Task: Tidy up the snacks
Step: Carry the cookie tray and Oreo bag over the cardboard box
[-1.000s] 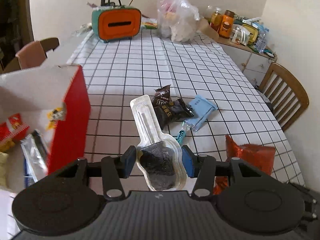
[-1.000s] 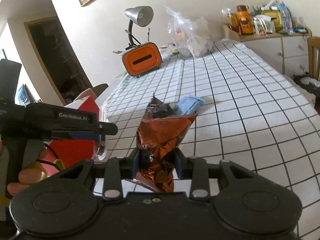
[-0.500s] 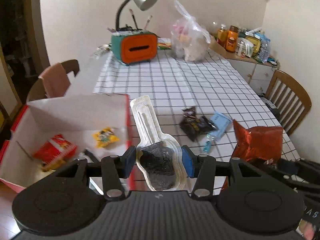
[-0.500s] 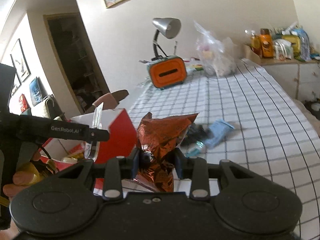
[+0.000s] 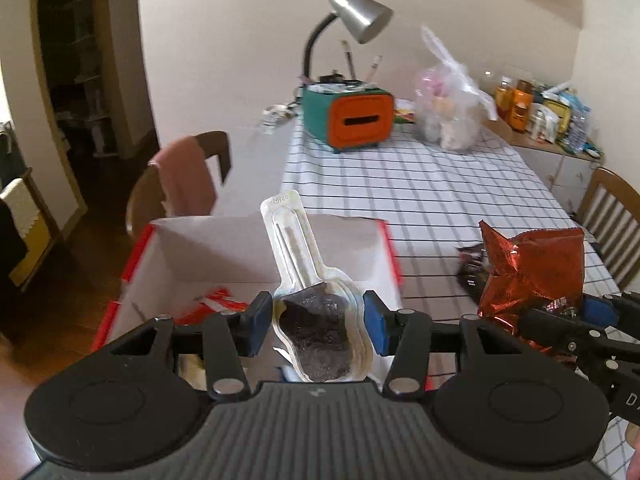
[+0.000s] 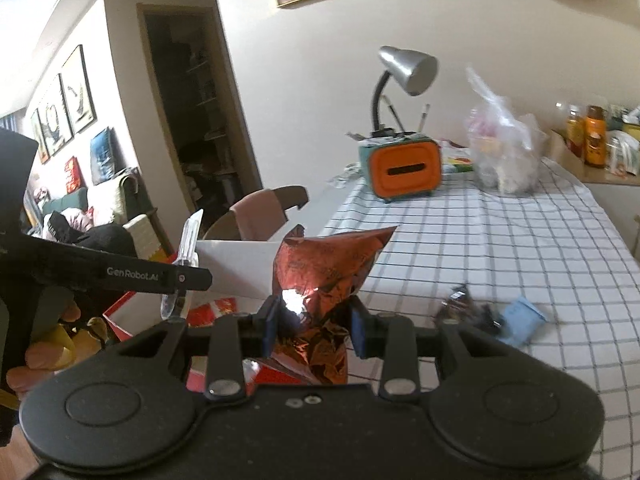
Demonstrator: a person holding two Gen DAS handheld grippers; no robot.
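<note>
My left gripper (image 5: 316, 326) is shut on a clear plastic snack pack (image 5: 304, 280) with a dark filling, held above the open red-and-white box (image 5: 224, 248). My right gripper (image 6: 314, 330) is shut on a crinkled orange-red foil snack bag (image 6: 324, 268), held up beside the box (image 6: 236, 264); the bag also shows in the left wrist view (image 5: 532, 268). A red snack packet (image 6: 212, 308) lies inside the box. A dark wrapper (image 6: 460, 312) and a light blue packet (image 6: 522, 320) lie on the checked tablecloth (image 6: 500, 248).
An orange-and-teal holder (image 5: 356, 120) with a grey desk lamp (image 5: 356, 16) and a clear plastic bag (image 5: 448, 116) stand at the table's far end. A chair with a pink cloth (image 5: 184, 184) is left of the table; another chair (image 5: 612, 216) is right. Bottles (image 5: 520, 104) crowd a side cabinet.
Both grippers have risen and pulled back and left with their snacks. The left one now hangs over the box; the dark and blue packets stay on the table.
</note>
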